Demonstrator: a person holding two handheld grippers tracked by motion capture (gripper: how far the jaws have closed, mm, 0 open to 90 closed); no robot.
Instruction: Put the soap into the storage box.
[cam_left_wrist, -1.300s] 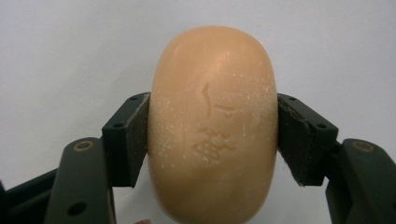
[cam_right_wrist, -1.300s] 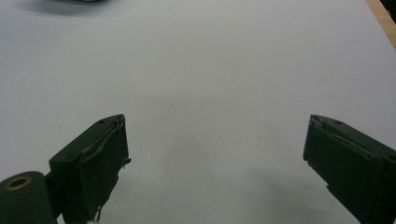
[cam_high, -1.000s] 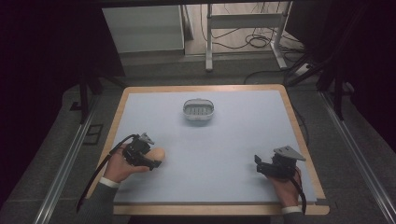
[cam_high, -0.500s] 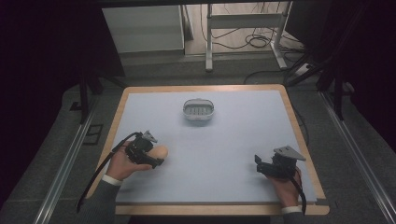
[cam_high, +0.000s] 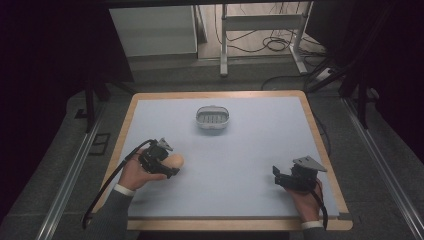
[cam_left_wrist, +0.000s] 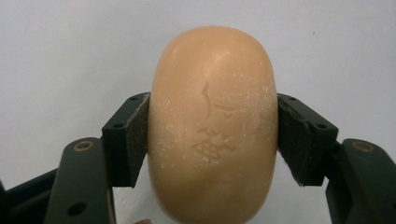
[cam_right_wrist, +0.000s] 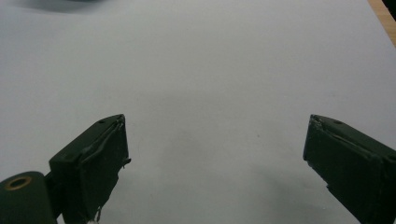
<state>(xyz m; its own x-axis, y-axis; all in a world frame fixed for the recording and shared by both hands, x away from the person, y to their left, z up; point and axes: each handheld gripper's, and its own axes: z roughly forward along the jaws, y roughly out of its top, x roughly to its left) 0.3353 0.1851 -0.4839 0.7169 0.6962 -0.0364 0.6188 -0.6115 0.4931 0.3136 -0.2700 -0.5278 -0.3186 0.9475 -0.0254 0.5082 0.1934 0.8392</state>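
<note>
An oval tan bar of soap (cam_left_wrist: 213, 126) with a stamped mark is clamped between both pads of my left gripper (cam_left_wrist: 213, 140). In the high view that left gripper (cam_high: 167, 165) is over the left part of the pale blue table top (cam_high: 240, 150), with the soap (cam_high: 175, 161) sticking out toward the middle. My right gripper (cam_high: 276, 175) rests low at the right front, and its jaws stand wide apart over bare table in the right gripper view (cam_right_wrist: 215, 144). A small white soap dish (cam_high: 212, 118) with a ribbed floor sits at the back centre.
The table has a wooden rim (cam_high: 327, 150) on all sides. A cable (cam_high: 107, 187) trails from the left gripper off the front left corner. Beyond the table's far edge are a white cabinet (cam_high: 152, 30) and metal frame legs (cam_high: 225, 45).
My left gripper has carried the soap a little forward and to the right, toward the table's middle. The right gripper has stayed where it was.
</note>
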